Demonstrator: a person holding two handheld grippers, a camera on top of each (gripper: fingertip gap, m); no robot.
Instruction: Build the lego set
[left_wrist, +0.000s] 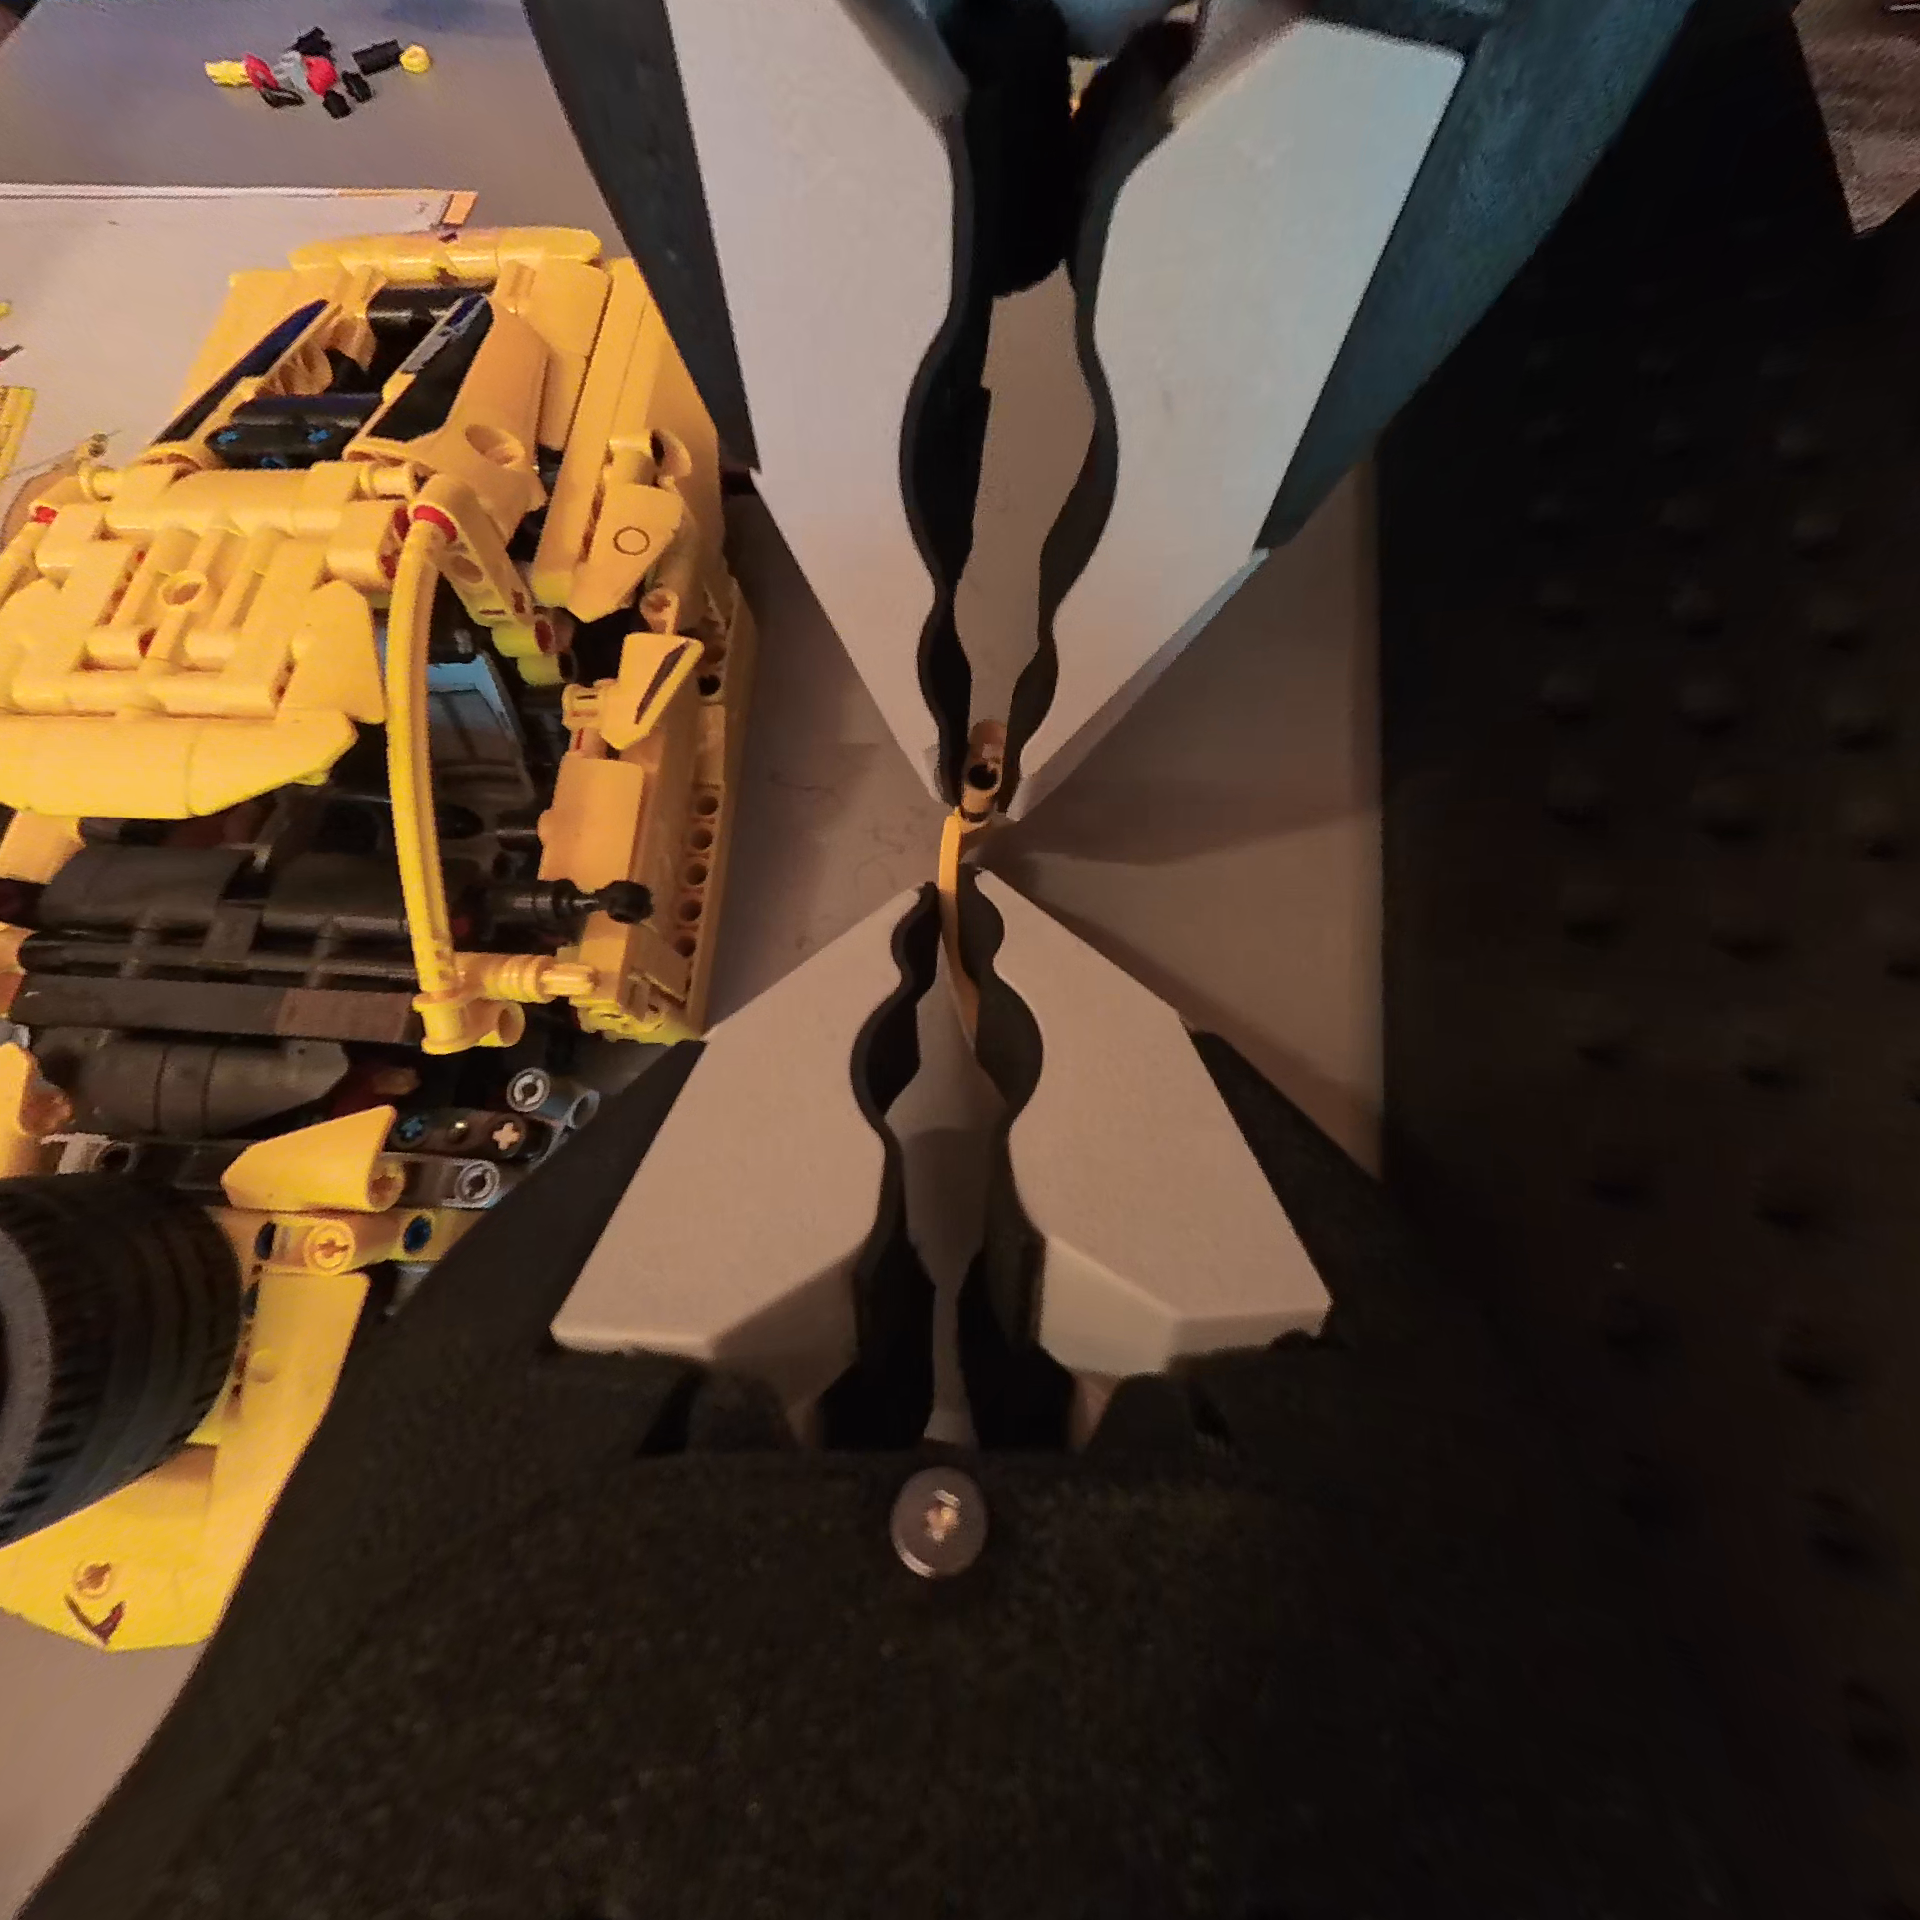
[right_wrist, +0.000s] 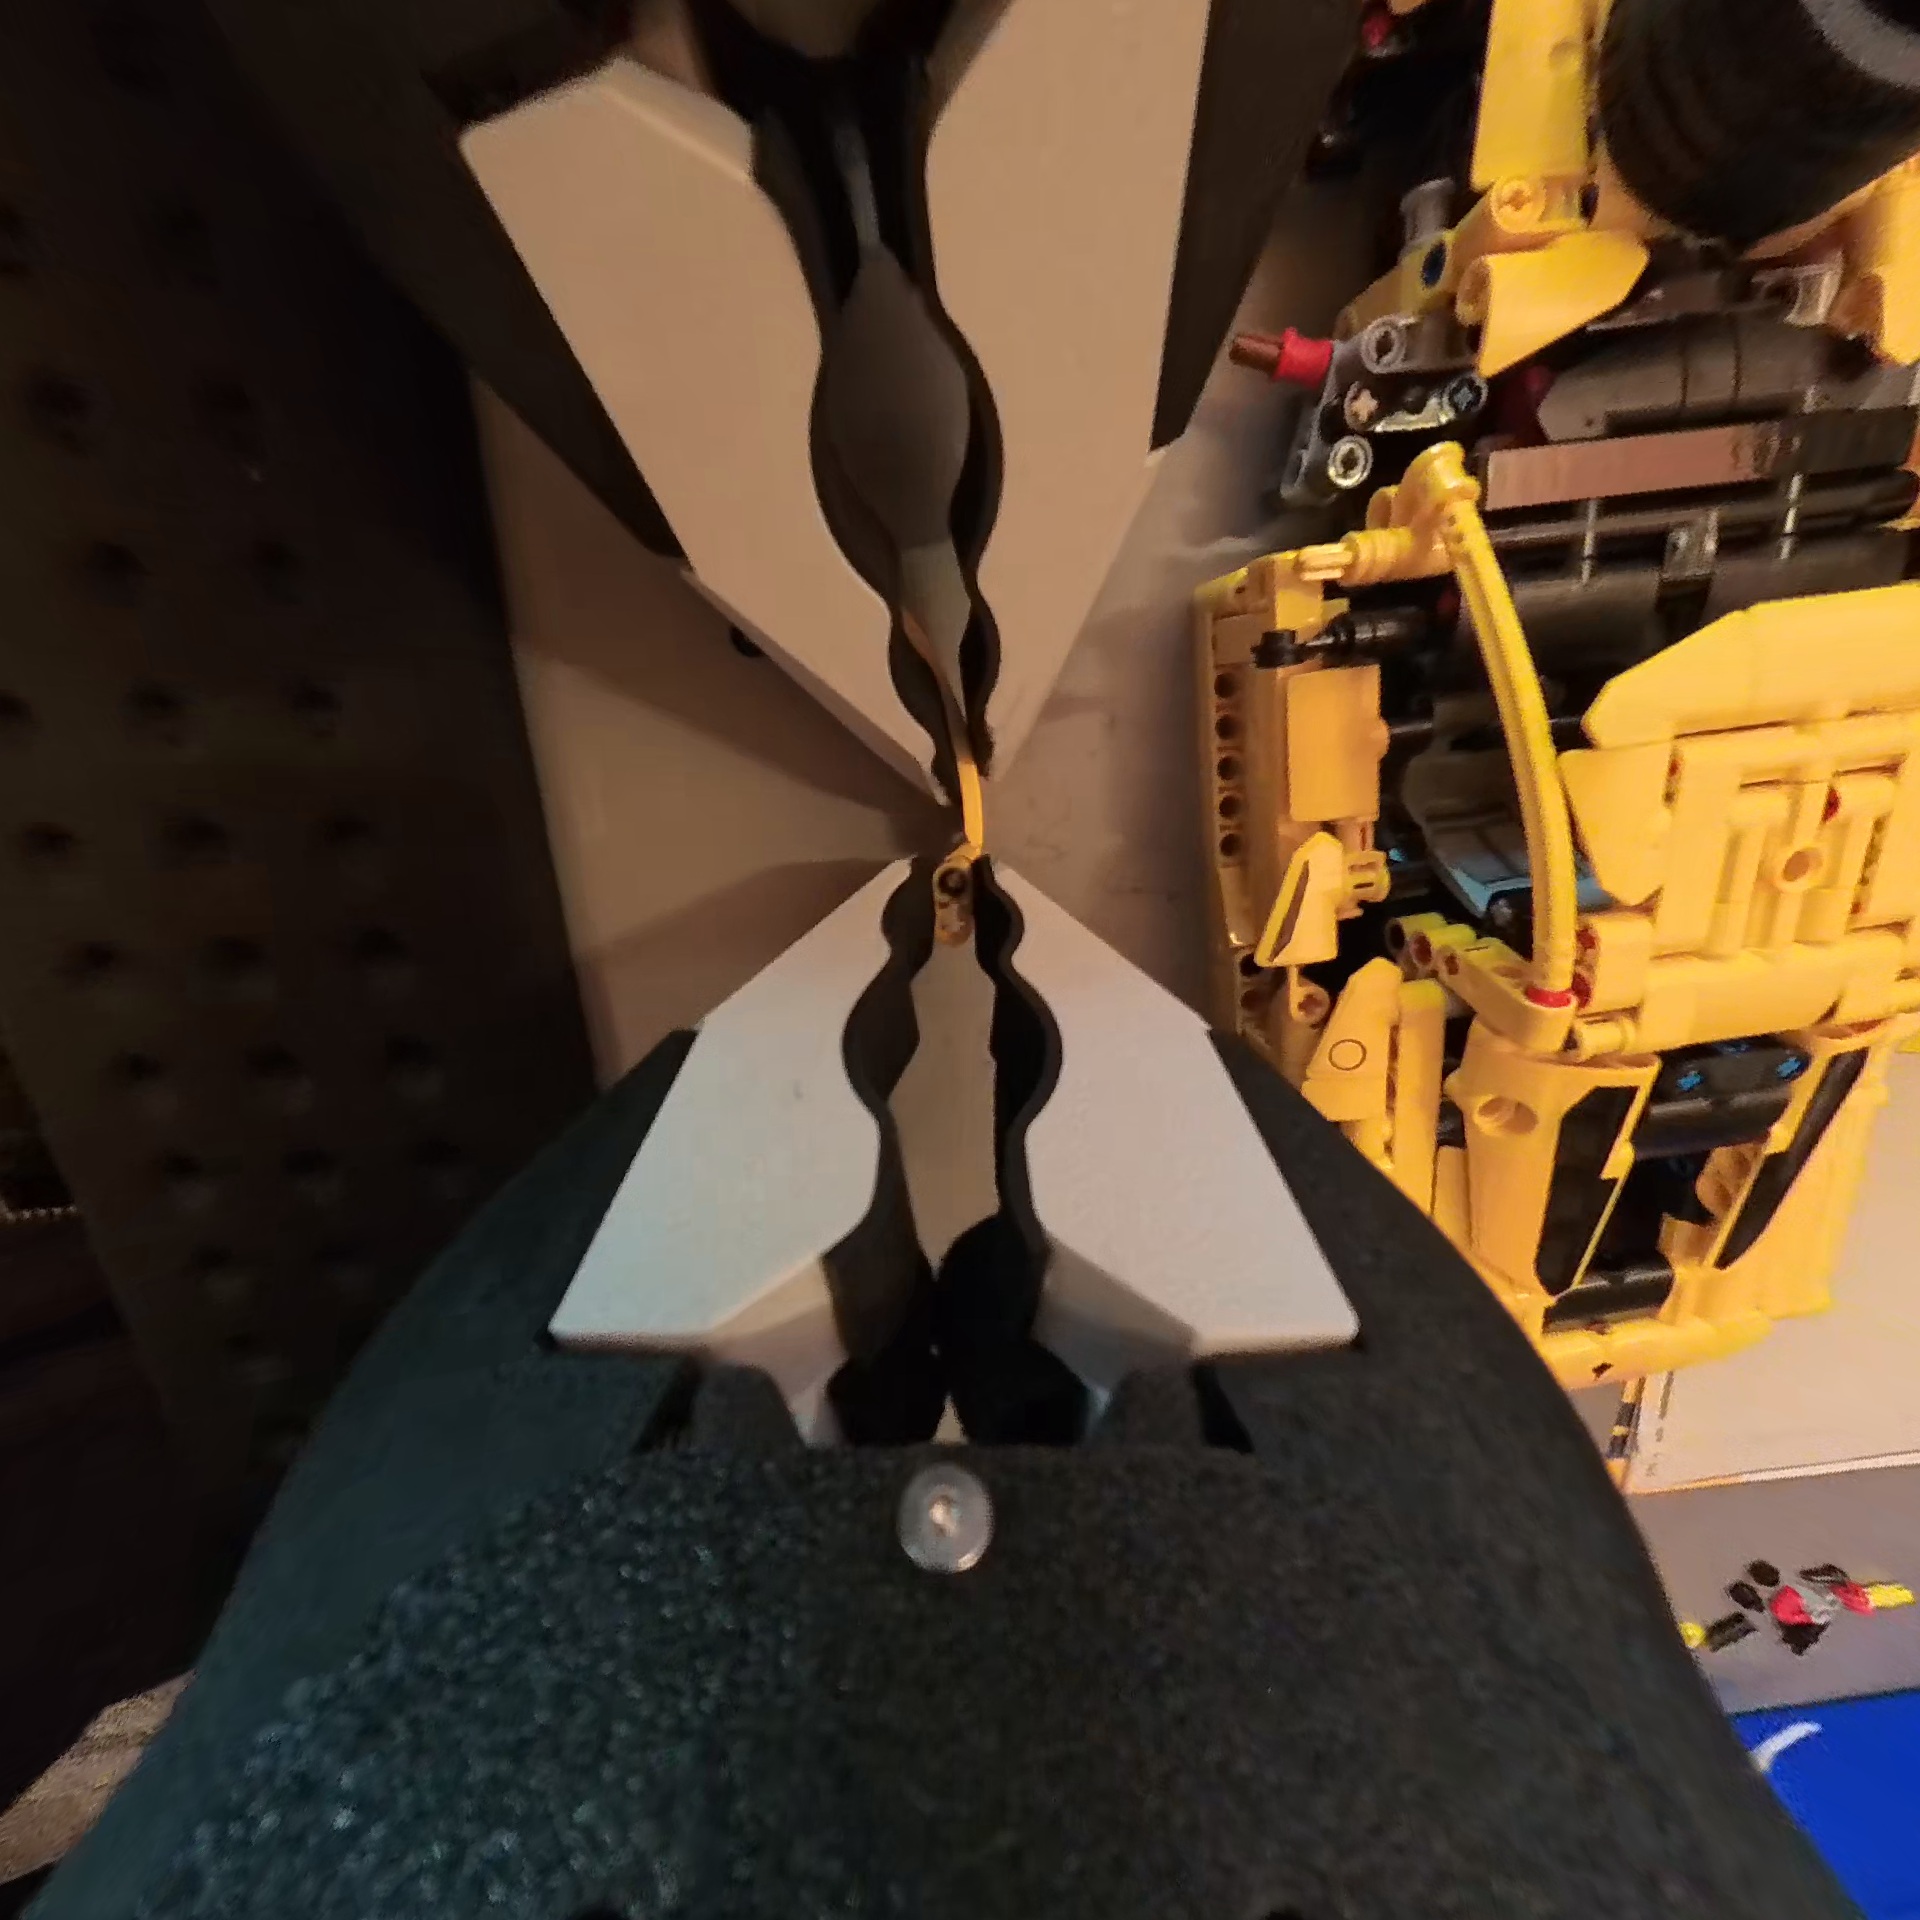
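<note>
My left gripper (left_wrist: 951, 890) and right gripper (right_wrist: 952, 871) meet tip to tip above the table. The left one is shut on a thin yellow flexible hose (left_wrist: 950, 854). The right one is shut on a small yellow connector (right_wrist: 954, 886) at the hose's end. In the left wrist view the right gripper (left_wrist: 980, 795) comes in from the top with the connector (left_wrist: 983, 771). In the right wrist view the left gripper (right_wrist: 964, 784) comes in from the top with the hose (right_wrist: 975, 808). The yellow Lego car (left_wrist: 312, 727) lies beside them, and it also shows in the right wrist view (right_wrist: 1558, 883).
A small pile of loose black, red and yellow parts (left_wrist: 312, 68) lies on the grey table beyond the car, also seen in the right wrist view (right_wrist: 1808, 1626). White instruction pages (left_wrist: 156, 260) lie under the car. A dark dotted mat (left_wrist: 1662, 831) borders the table. A blue object (right_wrist: 1829, 1829) sits at the corner.
</note>
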